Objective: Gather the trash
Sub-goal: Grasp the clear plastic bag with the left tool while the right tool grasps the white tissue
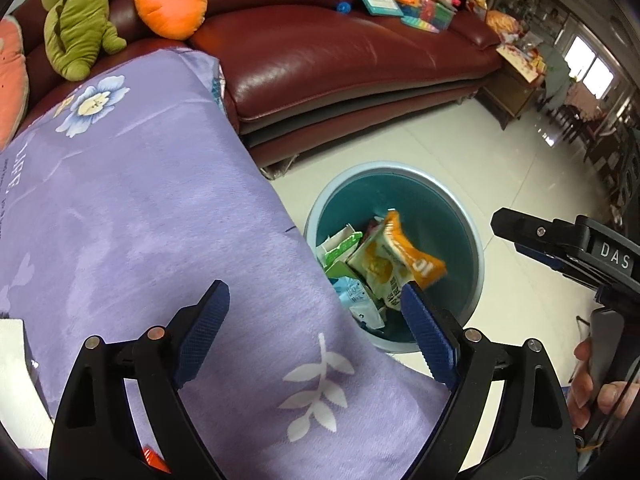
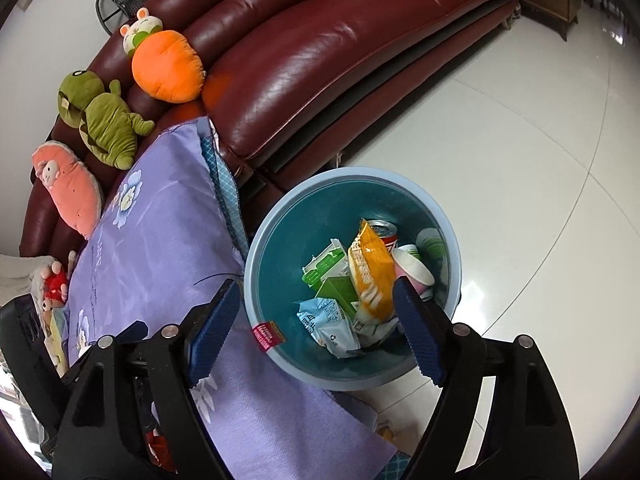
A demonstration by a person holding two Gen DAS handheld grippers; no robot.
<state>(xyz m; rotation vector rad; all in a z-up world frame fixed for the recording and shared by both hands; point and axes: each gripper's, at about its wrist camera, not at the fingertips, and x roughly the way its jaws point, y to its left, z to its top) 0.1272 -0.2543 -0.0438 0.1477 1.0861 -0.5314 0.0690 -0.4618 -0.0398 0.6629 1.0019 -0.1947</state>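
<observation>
Your right gripper [image 2: 316, 320] hangs over the blue bin [image 2: 256, 240], jaws apart, nothing between them. The orange snack bag [image 2: 370, 272] sits in the bin on cartons, a can and a cup. Your left gripper [image 1: 316, 332] is over the purple blanket [image 1: 140, 200], jaws wide apart, empty.

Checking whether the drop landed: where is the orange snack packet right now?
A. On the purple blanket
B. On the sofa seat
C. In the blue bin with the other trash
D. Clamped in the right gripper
C: the orange snack packet lies inside the blue bin among cartons and a can, while the right gripper stands open and empty above it.
</observation>
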